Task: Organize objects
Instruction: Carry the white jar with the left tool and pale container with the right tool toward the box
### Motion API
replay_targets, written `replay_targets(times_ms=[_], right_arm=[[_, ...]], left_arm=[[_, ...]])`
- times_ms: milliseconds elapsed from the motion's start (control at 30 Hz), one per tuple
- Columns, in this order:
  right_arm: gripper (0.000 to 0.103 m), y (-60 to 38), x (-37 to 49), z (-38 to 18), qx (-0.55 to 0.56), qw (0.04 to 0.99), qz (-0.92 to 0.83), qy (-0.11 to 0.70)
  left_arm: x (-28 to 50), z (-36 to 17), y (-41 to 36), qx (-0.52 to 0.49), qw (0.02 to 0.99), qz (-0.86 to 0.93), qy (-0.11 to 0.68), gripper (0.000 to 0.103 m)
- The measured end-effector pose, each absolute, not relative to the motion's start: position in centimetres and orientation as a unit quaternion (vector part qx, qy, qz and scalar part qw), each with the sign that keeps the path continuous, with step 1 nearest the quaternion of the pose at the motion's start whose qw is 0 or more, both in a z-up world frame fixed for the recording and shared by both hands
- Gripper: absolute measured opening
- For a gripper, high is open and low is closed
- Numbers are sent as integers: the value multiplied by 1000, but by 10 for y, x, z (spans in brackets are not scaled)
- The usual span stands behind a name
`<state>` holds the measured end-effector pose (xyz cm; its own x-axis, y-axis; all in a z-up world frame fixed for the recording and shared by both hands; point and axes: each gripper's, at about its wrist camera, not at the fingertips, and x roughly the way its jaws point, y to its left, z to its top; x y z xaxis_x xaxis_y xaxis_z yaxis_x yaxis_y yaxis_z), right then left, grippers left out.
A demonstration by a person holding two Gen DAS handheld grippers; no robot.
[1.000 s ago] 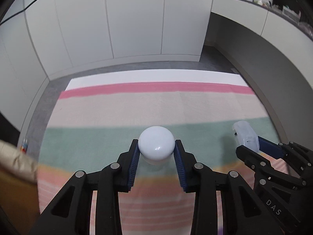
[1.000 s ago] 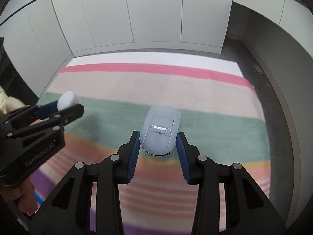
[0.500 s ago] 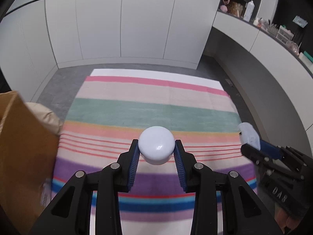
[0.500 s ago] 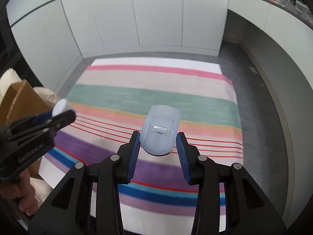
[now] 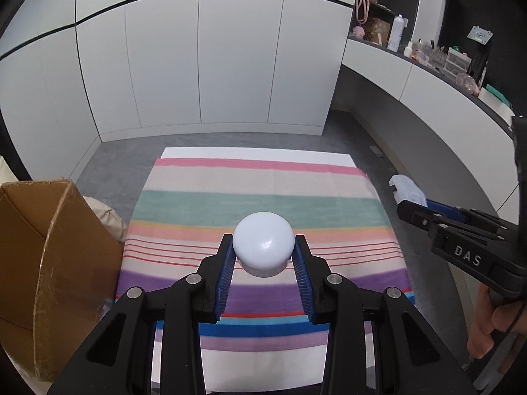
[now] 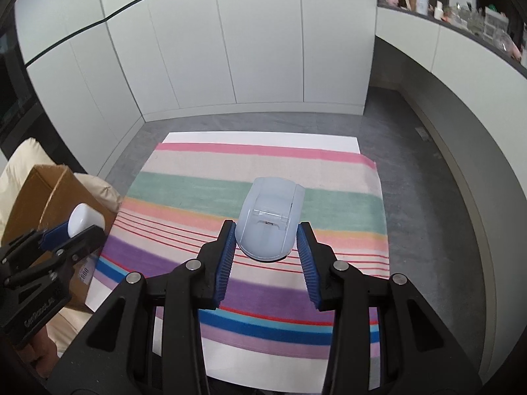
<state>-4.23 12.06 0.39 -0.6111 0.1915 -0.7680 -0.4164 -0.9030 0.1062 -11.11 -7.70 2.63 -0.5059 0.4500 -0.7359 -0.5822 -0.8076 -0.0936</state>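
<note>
- The left gripper (image 5: 263,260) pinches a smooth white dome-shaped plastic cap (image 5: 263,248) between its blue ribbed fingers (image 5: 226,276), holding it in the air above the striped multicoloured rug (image 5: 257,197).
- The right gripper (image 6: 267,247) pinches a pale blue translucent plastic case with a rounded front and a clear window (image 6: 268,222); both blue fingers (image 6: 224,270) press on its sides, above the same rug.
- Both things are picked up and carried; neither is put away yet. By my judgement the pick-up is done and the placing is left.
- A brown cardboard box (image 5: 42,263) stands at the left edge of the rug, just beside a cream cushion (image 5: 105,217). It looks the likeliest place for the things, though nothing shows this for certain.
- No loose thing lies on the visible rug, so these may be the last two; the near edge is hidden behind the grippers.
- The inside of the box is not visible, so I cannot tell what it holds.
- The clutter on the far right shelf (image 5: 428,56) is too small to identify.
- What the pale blue case is, I cannot say.
</note>
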Motion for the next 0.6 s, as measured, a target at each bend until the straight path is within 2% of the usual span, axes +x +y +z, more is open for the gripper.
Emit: replay_targets(times_ms=[600], right_arm=[[39, 106, -62, -7, -420, 150, 886, 125]], left_arm=[[-121, 23, -90, -411, 296, 859, 77, 35]])
